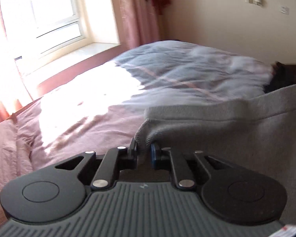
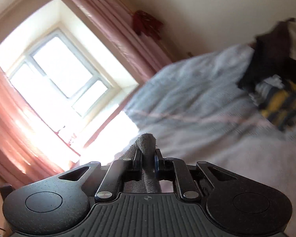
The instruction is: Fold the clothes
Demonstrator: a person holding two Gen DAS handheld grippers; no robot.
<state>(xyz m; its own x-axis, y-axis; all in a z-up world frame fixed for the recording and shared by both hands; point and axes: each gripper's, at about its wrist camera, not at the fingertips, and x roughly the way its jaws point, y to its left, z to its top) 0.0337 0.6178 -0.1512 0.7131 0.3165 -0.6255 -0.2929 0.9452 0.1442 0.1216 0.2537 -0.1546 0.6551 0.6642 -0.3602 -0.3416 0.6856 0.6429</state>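
While both my grippers are clamped on it, the scene reads as follows.

Garment: a grey fleece garment (image 1: pixel 236 130), held up above the bed, its edge bunched where I grip it.

Left grip: my left gripper (image 1: pixel 145 150) has its fingers clenched on a rolled corner of the cloth, which spreads away to the right and fills that side of the left wrist view.

Right grip: my right gripper (image 2: pixel 148 161) pinches a narrow twisted strip of the same grey cloth (image 2: pixel 147 148), which pokes up just past the fingertips and runs back between the fingers towards the camera.

Left view only: the wide sheet of the garment with its thick folded hem, and white wall switches (image 1: pixel 254 0).

Right view only: a pile of dark and yellow-striped clothes (image 2: pixel 282 100) at the far right of the bed.

Bed: a pale blue quilt (image 1: pixel 187 73) with thin pink stripes lies over a pink sheet (image 1: pixel 79 122), part of it washed out by sun.

Room: a bright window (image 2: pixel 59 73), pink curtains (image 1: pixel 132 13) and a red tassel (image 2: pixel 146 22) against the cream wall.
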